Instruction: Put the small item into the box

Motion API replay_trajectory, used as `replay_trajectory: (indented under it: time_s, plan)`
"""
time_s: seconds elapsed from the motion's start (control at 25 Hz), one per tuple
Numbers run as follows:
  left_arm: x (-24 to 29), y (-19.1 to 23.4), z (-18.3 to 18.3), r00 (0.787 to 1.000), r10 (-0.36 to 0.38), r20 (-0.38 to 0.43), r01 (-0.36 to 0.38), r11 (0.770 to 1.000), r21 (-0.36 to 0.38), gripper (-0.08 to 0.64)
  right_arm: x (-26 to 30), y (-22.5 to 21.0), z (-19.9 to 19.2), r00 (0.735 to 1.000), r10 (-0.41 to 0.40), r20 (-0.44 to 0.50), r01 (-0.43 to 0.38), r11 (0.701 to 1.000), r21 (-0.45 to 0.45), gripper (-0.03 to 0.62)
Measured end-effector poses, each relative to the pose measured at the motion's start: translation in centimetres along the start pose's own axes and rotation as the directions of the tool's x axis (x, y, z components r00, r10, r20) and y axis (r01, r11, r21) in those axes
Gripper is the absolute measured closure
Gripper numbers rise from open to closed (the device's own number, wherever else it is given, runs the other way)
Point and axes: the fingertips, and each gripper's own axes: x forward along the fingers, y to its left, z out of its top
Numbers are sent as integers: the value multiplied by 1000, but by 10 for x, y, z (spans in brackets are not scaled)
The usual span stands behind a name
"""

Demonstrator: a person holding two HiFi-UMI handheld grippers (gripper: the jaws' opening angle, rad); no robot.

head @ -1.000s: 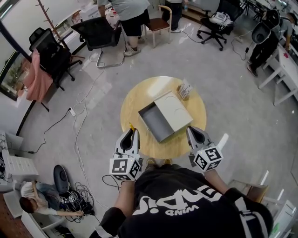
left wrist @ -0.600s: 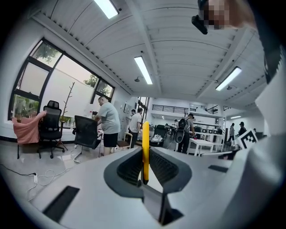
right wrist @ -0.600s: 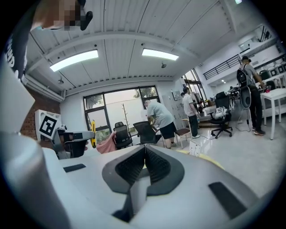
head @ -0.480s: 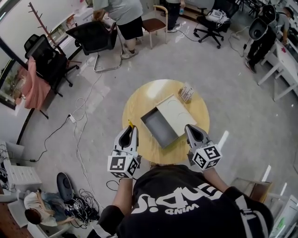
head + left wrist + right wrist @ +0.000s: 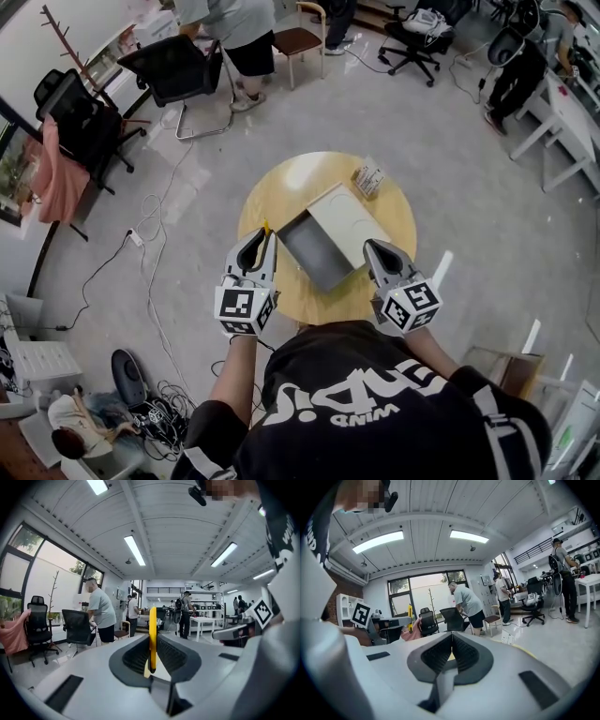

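Observation:
A grey open box [image 5: 313, 249] with its pale lid [image 5: 349, 225] lying against it sits on the round wooden table [image 5: 281, 192]. My left gripper [image 5: 262, 232] hovers over the table's left edge, shut on a thin yellow item [image 5: 153, 637] that sticks up past its tips; the yellow item [image 5: 265, 226] shows in the head view too. My right gripper [image 5: 367, 247] is at the table's front right, shut with nothing between its fingers [image 5: 452, 652]. Both point level across the room.
A small printed packet [image 5: 368, 177] lies at the table's far right. Black office chairs [image 5: 183, 66], a wooden chair [image 5: 298, 39] and a person [image 5: 230, 21] stand beyond the table. Cables [image 5: 155, 244] run over the floor on the left.
Both grippers have moved slightly forward over the table's near edge. The head view has shifted; the box and lid lie as before.

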Motion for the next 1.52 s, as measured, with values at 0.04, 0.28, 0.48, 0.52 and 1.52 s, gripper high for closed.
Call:
replay_trajectory:
  time_s: [0.04,0.28,0.48,0.52,1.52]
  plan:
    - [5,-1,-1,1000,-14,-14,15,1000,25,505,1,0,0,1000,1,0,-1,1000,0,588]
    - [27,-8,-12,990,-103,-95,120,974,194,505,3,5,0,1000,0,-1,0,1000,5,588]
    - [45,-15,-31,973,-169,-154,208,936,285,505,4,6,-4,1000,-7,-3,7,1000,8,588]
    - [49,-17,-37,968,-182,-170,227,926,301,505,5,6,-5,1000,-9,-4,9,1000,9,588]
    - [91,-72,-214,699,-325,-637,705,464,536,505,-7,-6,-6,995,-95,6,95,995,20,588]
